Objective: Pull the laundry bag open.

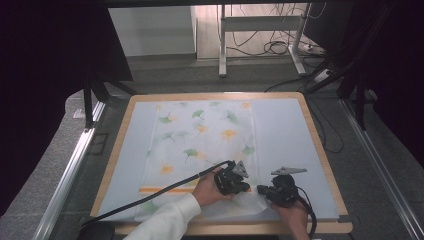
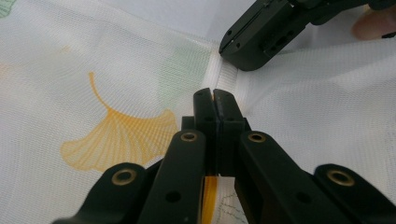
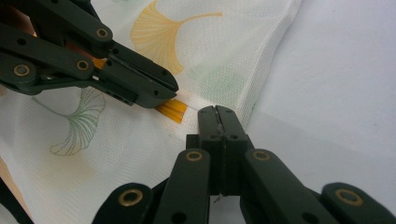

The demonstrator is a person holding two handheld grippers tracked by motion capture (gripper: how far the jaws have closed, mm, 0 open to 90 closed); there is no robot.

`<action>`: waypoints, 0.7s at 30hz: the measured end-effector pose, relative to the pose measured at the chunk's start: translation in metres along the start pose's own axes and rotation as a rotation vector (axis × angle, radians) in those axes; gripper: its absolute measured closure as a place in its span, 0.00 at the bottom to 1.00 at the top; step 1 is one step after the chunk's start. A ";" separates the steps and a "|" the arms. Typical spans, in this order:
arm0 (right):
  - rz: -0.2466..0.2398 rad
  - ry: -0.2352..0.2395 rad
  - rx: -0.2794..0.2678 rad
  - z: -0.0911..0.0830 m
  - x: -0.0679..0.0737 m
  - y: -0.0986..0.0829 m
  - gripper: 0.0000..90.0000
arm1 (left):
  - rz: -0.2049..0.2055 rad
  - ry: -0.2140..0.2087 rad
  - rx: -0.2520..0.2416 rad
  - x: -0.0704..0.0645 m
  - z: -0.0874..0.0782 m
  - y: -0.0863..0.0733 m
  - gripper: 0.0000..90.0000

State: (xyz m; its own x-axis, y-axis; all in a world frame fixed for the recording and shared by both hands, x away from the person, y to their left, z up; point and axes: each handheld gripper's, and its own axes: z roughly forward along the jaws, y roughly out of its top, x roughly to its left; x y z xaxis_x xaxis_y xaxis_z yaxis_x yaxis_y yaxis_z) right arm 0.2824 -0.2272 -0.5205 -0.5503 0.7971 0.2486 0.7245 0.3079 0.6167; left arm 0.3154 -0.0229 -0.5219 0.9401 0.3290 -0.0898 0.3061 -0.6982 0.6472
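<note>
The wooden desk (image 1: 320, 145) is almost wholly covered by a pale blue sheet (image 1: 285, 135), so only its rim shows, and its near edge is partly hidden by the person's sleeve (image 1: 167, 222) and hands. On the sheet lies a sheer white cloth (image 1: 200, 145) printed with green and yellow ginkgo leaves, reaching from the far edge to the near edge; an orange stripe (image 1: 167, 189) crosses it close to the near edge. The cloth's near right corner is rumpled and hard to make out under the grippers. The left gripper (image 2: 214, 94) has its jaws pressed together on the cloth's hem at the stripe. The right gripper (image 3: 216, 112), just beside it, is clamped on the same cloth edge, nearer the desk's right edge.
</note>
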 end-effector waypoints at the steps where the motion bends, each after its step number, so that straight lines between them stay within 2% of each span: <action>1: -0.001 0.000 0.000 0.000 0.000 0.000 1.00 | 0.002 0.001 0.003 0.000 -0.001 0.000 1.00; 6: -0.002 0.002 0.000 0.000 0.000 0.000 1.00 | -0.028 -0.014 -0.004 0.004 -0.006 -0.007 1.00; 17: -0.005 0.002 -0.002 0.000 0.000 0.000 1.00 | -0.034 -0.011 0.000 0.007 -0.014 -0.018 1.00; 21: -0.007 0.002 -0.002 0.000 0.000 0.000 1.00 | -0.010 0.013 0.016 0.005 -0.016 -0.019 1.00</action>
State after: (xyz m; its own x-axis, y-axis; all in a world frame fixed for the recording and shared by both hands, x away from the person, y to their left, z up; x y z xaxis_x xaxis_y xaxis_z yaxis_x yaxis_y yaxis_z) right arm 0.2823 -0.2276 -0.5208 -0.5563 0.7937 0.2462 0.7199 0.3123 0.6198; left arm 0.3117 0.0019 -0.5221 0.9350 0.3439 -0.0866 0.3180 -0.7048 0.6342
